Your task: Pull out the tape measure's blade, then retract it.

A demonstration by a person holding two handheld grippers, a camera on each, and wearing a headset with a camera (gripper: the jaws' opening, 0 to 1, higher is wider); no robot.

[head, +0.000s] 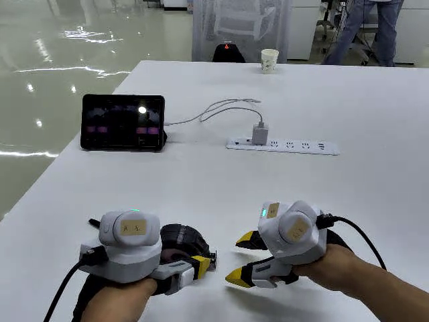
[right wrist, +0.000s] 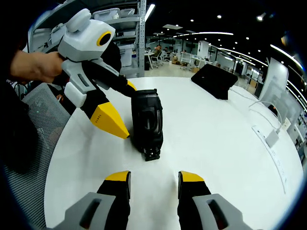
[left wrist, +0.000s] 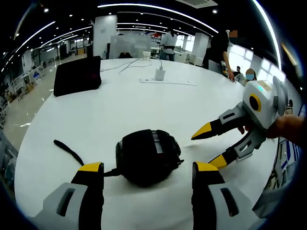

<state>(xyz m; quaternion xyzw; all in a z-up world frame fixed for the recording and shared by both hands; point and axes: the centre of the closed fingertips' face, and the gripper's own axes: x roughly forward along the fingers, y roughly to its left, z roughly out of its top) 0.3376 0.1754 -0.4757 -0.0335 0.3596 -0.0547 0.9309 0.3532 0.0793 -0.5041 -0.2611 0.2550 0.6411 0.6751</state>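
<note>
A black tape measure (head: pixel 182 243) lies on the white table (head: pixel 201 181). My left gripper (head: pixel 196 255) is open, and its yellow-tipped jaws stand on either side of the tape measure (left wrist: pixel 146 155) with a gap on each side. The tape measure's black wrist strap (left wrist: pixel 67 151) trails to the left. In the right gripper view the tape measure (right wrist: pixel 146 119) shows its blade end (right wrist: pixel 151 154) toward my right gripper (right wrist: pixel 153 179), a short way off. My right gripper (head: pixel 241 258) is open and holds nothing. The blade is inside the case.
A dark tablet (head: pixel 123 121) stands at the back left. A white power strip (head: pixel 281 144) with a charger (head: pixel 260 132) and cable lies mid-table. A paper cup (head: pixel 269 60) is at the far edge. A person (head: pixel 372 30) stands beyond it. The table's left edge is near.
</note>
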